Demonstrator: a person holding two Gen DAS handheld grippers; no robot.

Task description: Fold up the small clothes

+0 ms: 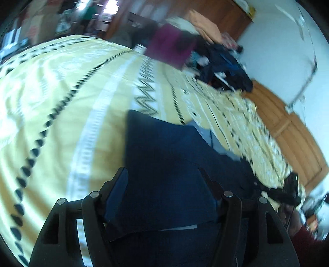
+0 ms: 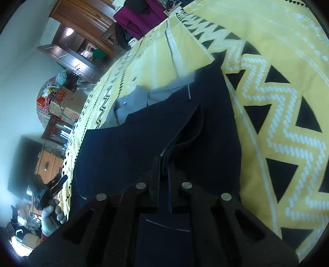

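Observation:
A navy garment (image 1: 164, 143) lies spread on the yellow patterned bedspread (image 1: 61, 102), with a pale grey piece (image 1: 213, 141) showing at its far edge. My left gripper (image 1: 162, 172) hangs over it, jaws wide apart and nothing pinched between them; this view is motion-blurred. In the right wrist view, my right gripper (image 2: 163, 162) is shut on a folded edge of the navy garment (image 2: 133, 143), which drapes away across the bedspread (image 2: 277, 82). The grey piece (image 2: 133, 100) sticks out beyond it. The left gripper (image 2: 55, 184) shows small at the bed's edge, held by a gloved hand (image 2: 51, 217).
A heap of dark clothes (image 1: 226, 67) and a magenta cloth (image 1: 170, 47) sit at the far end of the bed. A wooden board (image 1: 287, 131) runs along the bed's right side. Cardboard boxes (image 2: 65, 102) and a wooden cabinet (image 2: 82, 18) stand beyond the bed.

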